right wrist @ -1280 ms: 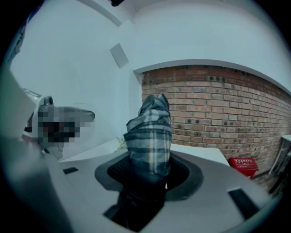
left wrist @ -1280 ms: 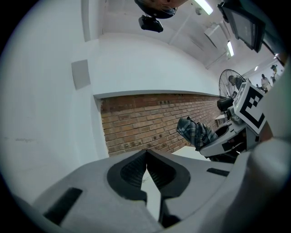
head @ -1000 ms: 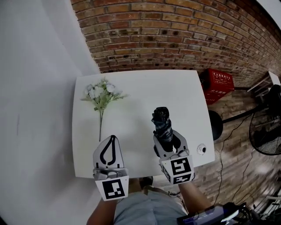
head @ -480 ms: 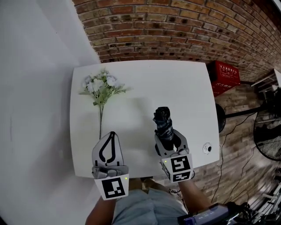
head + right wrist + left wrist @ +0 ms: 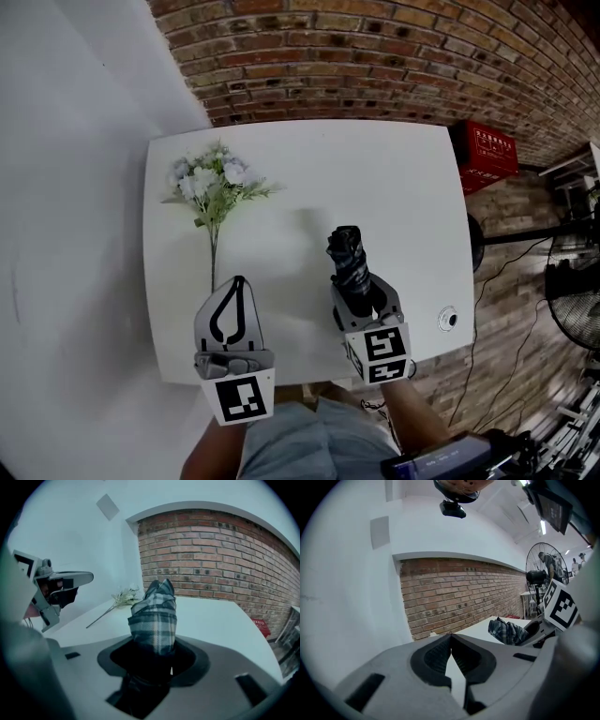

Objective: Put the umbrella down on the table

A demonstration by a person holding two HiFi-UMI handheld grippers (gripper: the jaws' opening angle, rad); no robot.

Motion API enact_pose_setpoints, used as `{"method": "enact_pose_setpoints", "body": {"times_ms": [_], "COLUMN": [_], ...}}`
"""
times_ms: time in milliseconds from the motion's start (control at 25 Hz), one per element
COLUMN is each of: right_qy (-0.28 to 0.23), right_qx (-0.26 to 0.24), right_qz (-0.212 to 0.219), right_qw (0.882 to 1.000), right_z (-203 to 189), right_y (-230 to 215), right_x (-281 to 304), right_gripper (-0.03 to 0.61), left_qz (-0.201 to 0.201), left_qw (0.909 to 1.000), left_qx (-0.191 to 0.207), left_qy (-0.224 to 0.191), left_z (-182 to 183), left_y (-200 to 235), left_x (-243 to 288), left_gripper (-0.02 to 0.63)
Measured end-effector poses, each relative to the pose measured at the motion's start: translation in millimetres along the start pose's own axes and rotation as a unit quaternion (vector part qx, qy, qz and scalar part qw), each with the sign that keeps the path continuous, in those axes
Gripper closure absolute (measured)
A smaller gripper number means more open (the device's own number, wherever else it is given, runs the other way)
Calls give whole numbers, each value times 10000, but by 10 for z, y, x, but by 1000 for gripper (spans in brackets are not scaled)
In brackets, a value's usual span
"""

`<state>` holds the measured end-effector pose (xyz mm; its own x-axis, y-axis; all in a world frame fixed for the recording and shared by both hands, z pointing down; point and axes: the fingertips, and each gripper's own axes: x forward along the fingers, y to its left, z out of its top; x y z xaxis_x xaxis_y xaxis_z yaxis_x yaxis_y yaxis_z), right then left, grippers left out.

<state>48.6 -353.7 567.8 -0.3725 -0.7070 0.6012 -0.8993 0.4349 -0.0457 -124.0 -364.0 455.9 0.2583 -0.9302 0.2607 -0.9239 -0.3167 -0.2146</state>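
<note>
— So, why hold it by the end?
— My right tool [image 5: 358, 298] is clamped on the folded umbrella [image 5: 346, 251], over bare tabletop [image 5: 394, 187], well apart from the flowers [image 5: 208, 183]; room to lay it flat, I'd say; my left tool [image 5: 233, 291] hangs alongside, jaws together, empty.

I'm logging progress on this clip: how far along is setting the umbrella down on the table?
Done: the folded plaid umbrella is grasped and is over the white table. In hand: the right gripper is shut on it, holding it apparently clear of the surface, right of the flowers. To do: lower it onto the table and open the fingers. The left gripper is shut, empty.
</note>
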Motion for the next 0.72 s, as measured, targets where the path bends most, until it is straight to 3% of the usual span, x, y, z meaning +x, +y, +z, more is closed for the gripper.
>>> {"method": "enact_pose_setpoints", "body": {"times_ms": [720], "right_qy": [1094], "right_qx": [155], "right_qz": [74], "right_qw": [9938], "right_z": [-258], "right_y": [-84], "right_x": [429], "right_gripper": [365], "left_qz": [17], "left_qw": [9999], "left_qx": [-97], "left_qy": [125], "left_z": [-130], "left_y": [142], "left_x": [235], "left_gripper": [604]}}
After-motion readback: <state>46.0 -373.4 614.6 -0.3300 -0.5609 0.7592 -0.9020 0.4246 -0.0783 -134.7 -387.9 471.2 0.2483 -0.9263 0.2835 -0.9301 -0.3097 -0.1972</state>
